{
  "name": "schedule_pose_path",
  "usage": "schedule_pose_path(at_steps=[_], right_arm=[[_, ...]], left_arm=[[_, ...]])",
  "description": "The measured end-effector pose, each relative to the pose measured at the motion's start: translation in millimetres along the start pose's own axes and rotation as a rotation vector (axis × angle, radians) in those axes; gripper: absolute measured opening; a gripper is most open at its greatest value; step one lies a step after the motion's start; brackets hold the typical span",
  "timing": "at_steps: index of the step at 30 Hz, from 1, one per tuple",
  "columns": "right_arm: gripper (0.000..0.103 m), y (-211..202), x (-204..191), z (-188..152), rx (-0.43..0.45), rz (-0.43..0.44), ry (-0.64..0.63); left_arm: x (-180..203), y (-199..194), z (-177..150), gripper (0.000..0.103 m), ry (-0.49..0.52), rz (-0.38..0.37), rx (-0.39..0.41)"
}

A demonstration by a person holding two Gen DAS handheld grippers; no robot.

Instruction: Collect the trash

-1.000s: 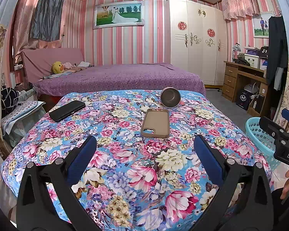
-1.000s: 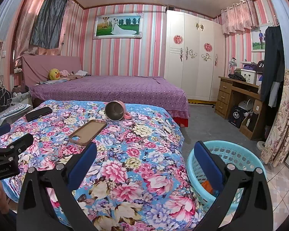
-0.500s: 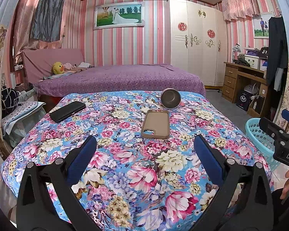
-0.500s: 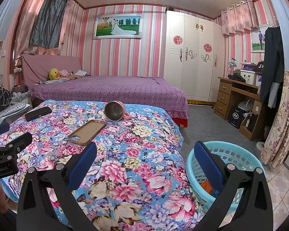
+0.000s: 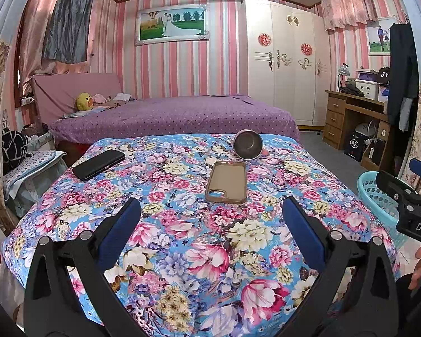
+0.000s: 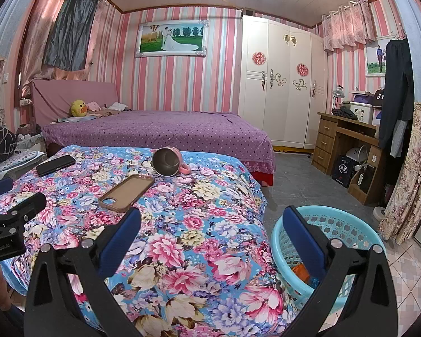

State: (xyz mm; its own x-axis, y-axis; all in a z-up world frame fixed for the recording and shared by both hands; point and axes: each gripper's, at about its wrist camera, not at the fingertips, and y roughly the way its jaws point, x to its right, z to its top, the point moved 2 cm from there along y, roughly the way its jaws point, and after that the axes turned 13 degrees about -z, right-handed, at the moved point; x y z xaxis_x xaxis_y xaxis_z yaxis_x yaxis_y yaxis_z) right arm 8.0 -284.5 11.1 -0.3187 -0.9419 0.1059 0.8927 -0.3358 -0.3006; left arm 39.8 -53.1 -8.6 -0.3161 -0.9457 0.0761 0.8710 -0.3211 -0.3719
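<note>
Bedroom with pink striped walls and two grippers held low over a flowery bedspread (image 5: 182, 241).

Left gripper (image 5: 210, 224): spread wide, blue pads far apart, nothing between them. Hovering above the near part of the bedspread, not touching it.

Right gripper (image 6: 216, 230): also spread wide and holding nothing. Left pad over the bedspread edge, right pad in front of the basket.

On the bedspread, past the left gripper: a brown phone case (image 5: 227, 181) lying flat, inside facing up. Just behind it, a pink mug (image 5: 248, 143) tipped on its side, metal inside facing the camera, handle poking out to the right in the right wrist view. Close to the case, but touching or not cannot be told. Far to the left, well apart from both, a black phone (image 5: 98, 164) lying flat near the bedspread edge.

On the floor, just beside the right edge of the bedspread: a light blue plastic basket (image 6: 348, 224) with holes in its wall. Inside, at the bottom, something orange (image 6: 300, 269) and a bit of blue, too hidden to name.

Behind everything: a purple dotted bed (image 5: 176, 118) with a yellow duck toy (image 5: 84, 101) near the headboard, a white wardrobe (image 5: 283, 64), and a wooden desk (image 5: 350, 118) on the right.
</note>
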Motion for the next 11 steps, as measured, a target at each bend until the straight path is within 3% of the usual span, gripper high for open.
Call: schedule_pose_path(at_steps=[11], right_arm=[[0.098, 0.7, 0.7, -0.1, -0.001, -0.001, 0.0]], left_arm=[[-1.5, -0.7, -0.8, 0.098, -0.005, -0.002, -0.005]])
